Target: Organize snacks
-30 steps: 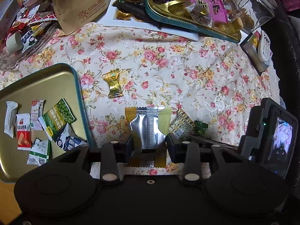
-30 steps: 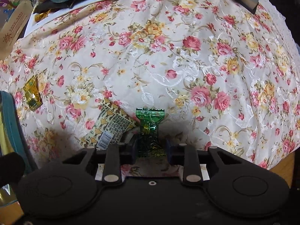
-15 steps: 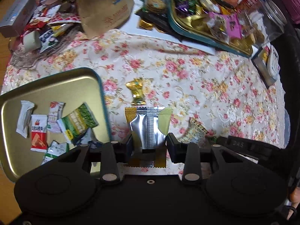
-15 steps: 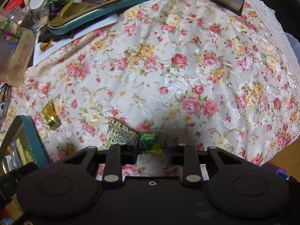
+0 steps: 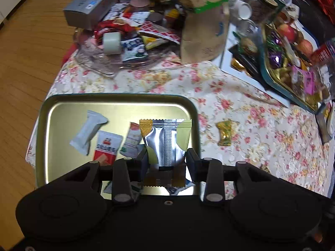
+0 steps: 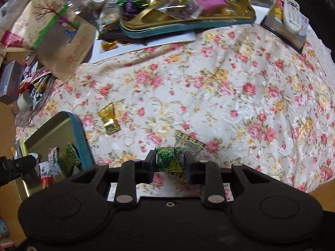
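Left wrist cam: my left gripper (image 5: 166, 159) is clamped on a silver foil snack pouch (image 5: 165, 141) with gold and green corners. Pouch stands upright between the fingers, held above the right part of the gold tray (image 5: 62, 104) with the teal rim. In the tray I see a white wrapped bar (image 5: 89, 132), a red-and-white sachet (image 5: 106, 148) and a green-and-white sachet (image 5: 132, 140) lying flat, close together. A gold-wrapped candy (image 5: 225, 132) lies on the floral tablecloth (image 5: 261, 146) just right of the tray. Far side is blurred: grey box (image 5: 90, 4), tape roll (image 5: 112, 42), brown paper bag (image 5: 204, 31), second tray (image 5: 278, 83) full of sweets.

Right wrist cam: my right gripper (image 6: 170, 163) is closed on a green-wrapped candy (image 6: 168, 160), lifted off the cloth. A patterned packet (image 6: 189, 141) lies on the cloth just beyond it. Gold candy sits well ahead-left, near the tray's teal corner (image 6: 82, 138).
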`<state>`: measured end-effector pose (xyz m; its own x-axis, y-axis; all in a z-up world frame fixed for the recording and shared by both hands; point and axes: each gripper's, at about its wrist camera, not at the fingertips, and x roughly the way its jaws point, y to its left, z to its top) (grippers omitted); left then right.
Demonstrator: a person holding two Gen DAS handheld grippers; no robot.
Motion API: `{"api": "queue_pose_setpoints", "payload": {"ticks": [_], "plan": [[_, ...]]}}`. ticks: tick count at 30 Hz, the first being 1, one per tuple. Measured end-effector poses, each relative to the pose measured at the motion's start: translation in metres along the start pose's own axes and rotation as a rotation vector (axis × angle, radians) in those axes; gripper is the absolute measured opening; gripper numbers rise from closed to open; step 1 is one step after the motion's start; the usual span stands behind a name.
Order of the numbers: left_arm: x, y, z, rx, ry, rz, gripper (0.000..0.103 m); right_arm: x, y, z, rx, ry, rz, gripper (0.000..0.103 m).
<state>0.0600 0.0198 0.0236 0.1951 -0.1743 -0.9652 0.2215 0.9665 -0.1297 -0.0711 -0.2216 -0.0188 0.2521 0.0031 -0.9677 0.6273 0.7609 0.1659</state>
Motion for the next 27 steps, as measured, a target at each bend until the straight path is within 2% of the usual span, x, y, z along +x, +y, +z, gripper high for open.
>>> {"api": "queue_pose_setpoints", "payload": {"ticks": [5, 7, 20, 23, 27], "plan": [[-0.004, 0.015, 0.003, -0.03, -0.03, 0.076, 0.047, -0.002, 0.022, -0.004, -0.038, 0.008, 0.022, 0.029], [-0.006, 0.017, 0.003, -0.03, -0.042, 0.085, 0.047, -0.002, 0.033, -0.006, -0.059, 0.007, 0.03, 0.029], [-0.012, 0.026, 0.002, -0.068, -0.043, 0.048, 0.05, -0.017, 0.094, -0.022, -0.202, -0.017, 0.121, 0.029], [-0.008, 0.031, 0.002, -0.107, -0.022, 0.049, 0.05, -0.018, 0.104, -0.027, -0.229, -0.017, 0.131, 0.029], [0.002, 0.038, 0.003, -0.154, 0.045, 0.011, 0.048, -0.021, 0.119, -0.033, -0.266, -0.013, 0.151, 0.029]]}}
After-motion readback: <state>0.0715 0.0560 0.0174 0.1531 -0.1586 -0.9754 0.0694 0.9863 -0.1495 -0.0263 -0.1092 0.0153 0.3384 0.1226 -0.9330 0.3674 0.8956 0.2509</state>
